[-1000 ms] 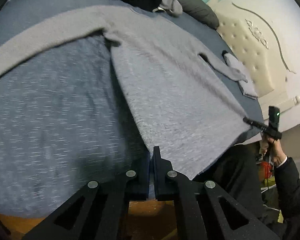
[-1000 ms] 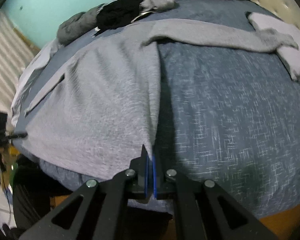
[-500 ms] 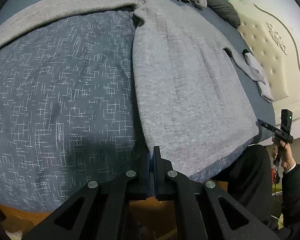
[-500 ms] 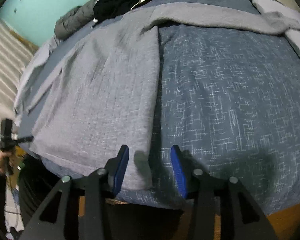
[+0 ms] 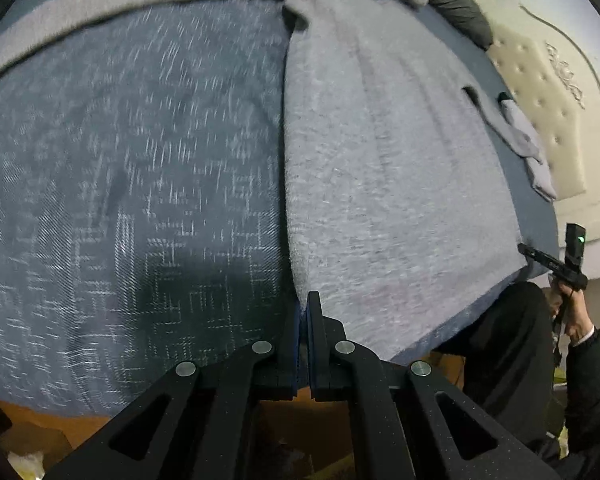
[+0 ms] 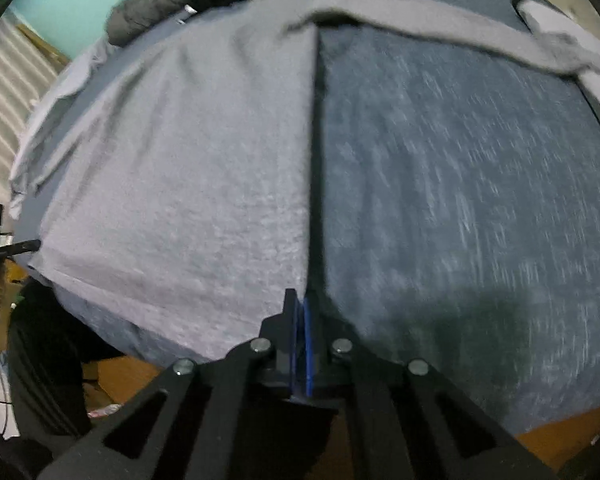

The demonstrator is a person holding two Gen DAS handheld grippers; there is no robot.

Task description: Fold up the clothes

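The sweater (image 5: 380,168) lay flat on the bed (image 5: 120,180), long axis running away from both grippers — left (image 5: 303,312) and right (image 6: 299,312) each pinched shut on a hem corner.

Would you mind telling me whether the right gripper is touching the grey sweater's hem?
Touching. In the right wrist view, the right gripper has its jaws shut on the bottom corner of the grey sweater, whose edge runs straight down between the pads.
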